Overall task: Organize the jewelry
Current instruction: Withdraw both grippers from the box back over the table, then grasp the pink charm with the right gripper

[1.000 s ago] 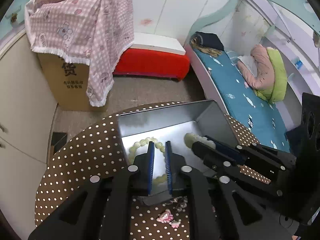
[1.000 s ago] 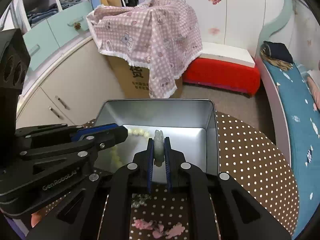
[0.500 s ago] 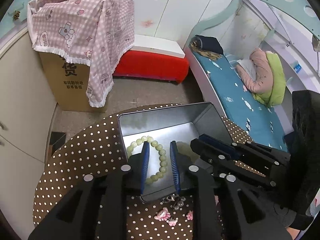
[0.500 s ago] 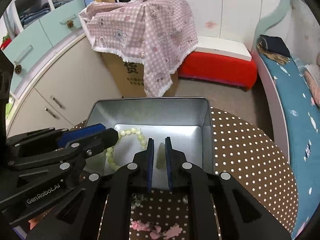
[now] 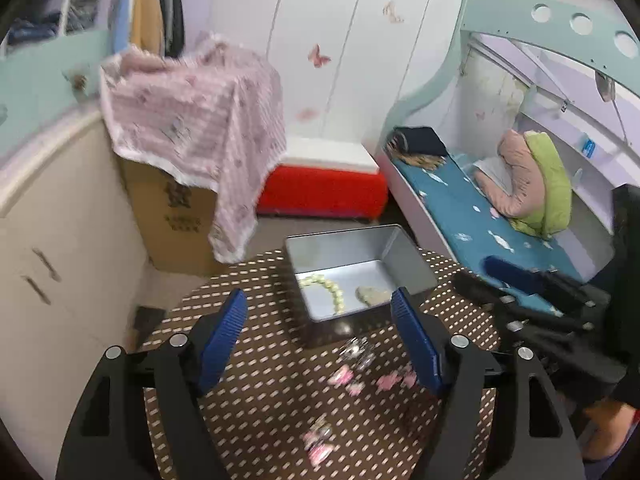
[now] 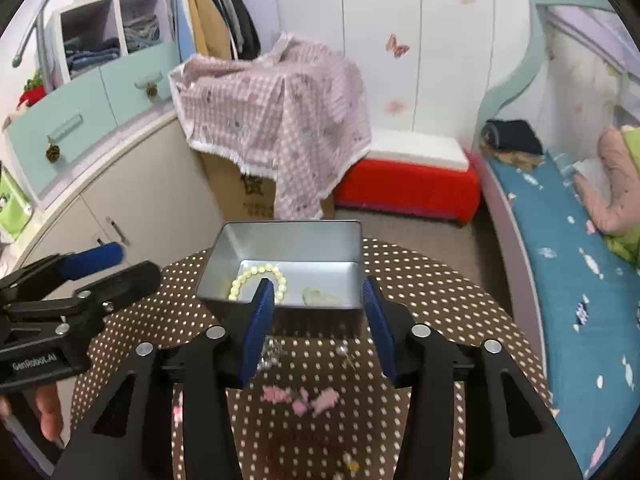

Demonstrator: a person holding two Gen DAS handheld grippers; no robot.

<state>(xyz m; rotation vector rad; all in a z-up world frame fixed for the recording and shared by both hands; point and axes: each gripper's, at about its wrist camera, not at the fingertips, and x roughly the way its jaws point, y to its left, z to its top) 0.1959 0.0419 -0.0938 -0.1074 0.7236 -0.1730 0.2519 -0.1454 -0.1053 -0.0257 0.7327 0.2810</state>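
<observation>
A silver metal tin point(image 5: 412, 256) point(image 6: 352, 240) stands on the round brown polka-dot table point(image 5: 256, 400) point(image 6: 440, 300). Inside lie a pale green bead bracelet point(image 5: 330, 286) point(image 6: 244, 278) and a pale green pendant point(image 5: 372, 294) point(image 6: 318, 295). Pink hair clips point(image 5: 344, 378) point(image 6: 300, 398) and silver earrings point(image 5: 358, 350) point(image 6: 272, 354) lie on the table in front of the tin. My left gripper point(image 5: 320, 312) is open and empty, held back above the table. My right gripper point(image 6: 318, 312) is open and empty, just before the tin's near wall.
More pink clips point(image 5: 318, 446) lie near the table's front. Beyond the table stand a cardboard box under a pink checked cloth point(image 6: 276, 120), a red stool point(image 6: 408, 184), cream cabinets point(image 6: 132, 196) at the left and a bed point(image 6: 568, 260) at the right.
Both grippers opened wide and pulled back and up from the tin. The right one let go of the pendant, which now lies in the tin beside the bracelet.
</observation>
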